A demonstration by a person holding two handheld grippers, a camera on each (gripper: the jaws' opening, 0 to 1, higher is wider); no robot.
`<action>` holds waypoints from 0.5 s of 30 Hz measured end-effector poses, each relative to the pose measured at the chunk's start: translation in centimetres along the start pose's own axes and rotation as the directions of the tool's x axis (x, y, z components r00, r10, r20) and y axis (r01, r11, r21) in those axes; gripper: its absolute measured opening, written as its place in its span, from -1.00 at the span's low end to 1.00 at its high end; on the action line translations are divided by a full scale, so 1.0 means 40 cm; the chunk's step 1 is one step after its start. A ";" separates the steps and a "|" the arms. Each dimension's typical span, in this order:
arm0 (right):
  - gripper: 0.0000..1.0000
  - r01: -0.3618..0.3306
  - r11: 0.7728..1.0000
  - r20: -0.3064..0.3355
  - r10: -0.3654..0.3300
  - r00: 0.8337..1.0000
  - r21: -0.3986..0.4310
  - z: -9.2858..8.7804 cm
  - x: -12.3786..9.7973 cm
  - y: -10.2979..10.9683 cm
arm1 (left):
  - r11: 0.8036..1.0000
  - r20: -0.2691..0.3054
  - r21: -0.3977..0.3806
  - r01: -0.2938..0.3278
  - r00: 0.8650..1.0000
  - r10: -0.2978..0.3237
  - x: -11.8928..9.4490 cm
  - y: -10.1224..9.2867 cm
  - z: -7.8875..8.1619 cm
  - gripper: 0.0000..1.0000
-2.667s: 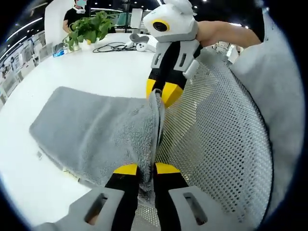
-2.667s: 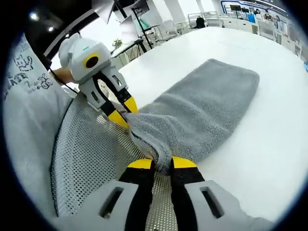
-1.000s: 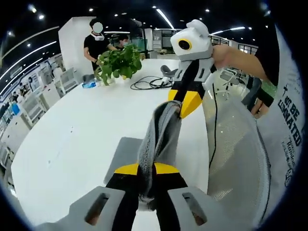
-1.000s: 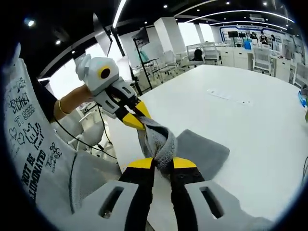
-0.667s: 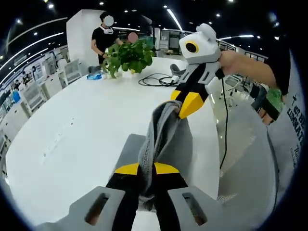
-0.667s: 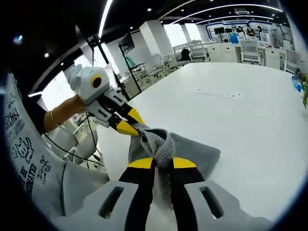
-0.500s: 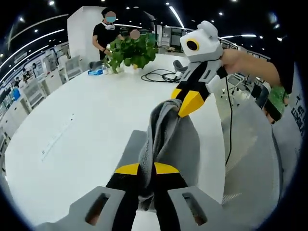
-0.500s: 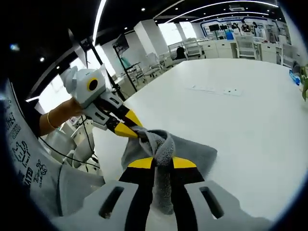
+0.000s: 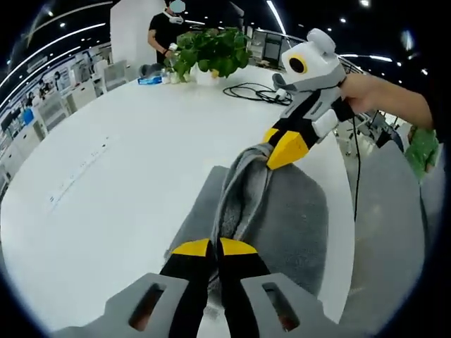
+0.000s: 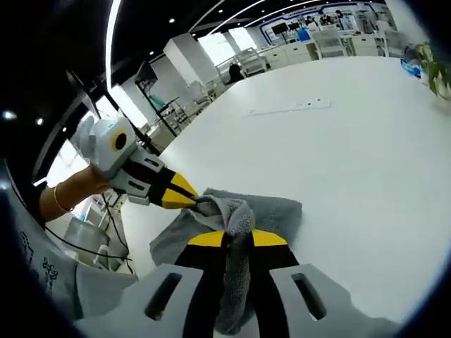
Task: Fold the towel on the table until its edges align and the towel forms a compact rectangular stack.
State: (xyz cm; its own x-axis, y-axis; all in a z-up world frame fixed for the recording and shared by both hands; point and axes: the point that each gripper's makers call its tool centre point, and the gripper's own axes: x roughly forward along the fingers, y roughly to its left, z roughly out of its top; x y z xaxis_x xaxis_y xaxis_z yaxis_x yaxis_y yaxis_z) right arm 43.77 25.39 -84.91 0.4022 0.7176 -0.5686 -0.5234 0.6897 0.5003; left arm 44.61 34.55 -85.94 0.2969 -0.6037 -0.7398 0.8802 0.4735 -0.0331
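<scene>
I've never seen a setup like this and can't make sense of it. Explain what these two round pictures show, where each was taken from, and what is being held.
No robot here: a person holds a two-jaw hand tool in each hand, and a fisheye camera rides on each tool. In the left gripper view, the left gripper rises from the bottom, and the right gripper reaches in from the right, held by a hand. The right gripper view is the reverse. A grey towel lies partly on a white table; both grippers are shut on its raised edge, mid-fold. Further off on the table stand a potted plant and some cables.
</scene>
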 end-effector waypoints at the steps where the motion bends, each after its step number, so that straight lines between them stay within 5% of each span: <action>1: -0.80 0.004 1.000 0.003 -0.004 1.000 0.009 0.000 0.004 -0.006 | 1.000 0.014 -0.001 -0.023 1.000 0.023 0.000 0.009 0.006 -0.91; 6: -0.79 0.024 0.999 0.002 -0.024 1.000 0.022 -0.003 0.024 -0.029 | 0.995 0.105 -0.054 -0.079 0.991 0.084 -0.013 0.040 0.036 -0.90; 15: -0.74 0.071 0.991 0.040 -0.076 0.996 0.109 -0.009 0.041 -0.073 | 0.986 0.125 -0.112 -0.121 0.983 0.135 -0.040 0.060 0.015 -0.75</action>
State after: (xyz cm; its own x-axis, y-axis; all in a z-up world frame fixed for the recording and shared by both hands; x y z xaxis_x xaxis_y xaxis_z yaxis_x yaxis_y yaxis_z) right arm 45.66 24.50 -87.54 0.4704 0.6664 -0.5785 -0.4081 0.7455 0.5269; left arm 46.47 36.26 -84.44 0.4571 -0.6098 -0.6475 0.7909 0.6117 -0.0178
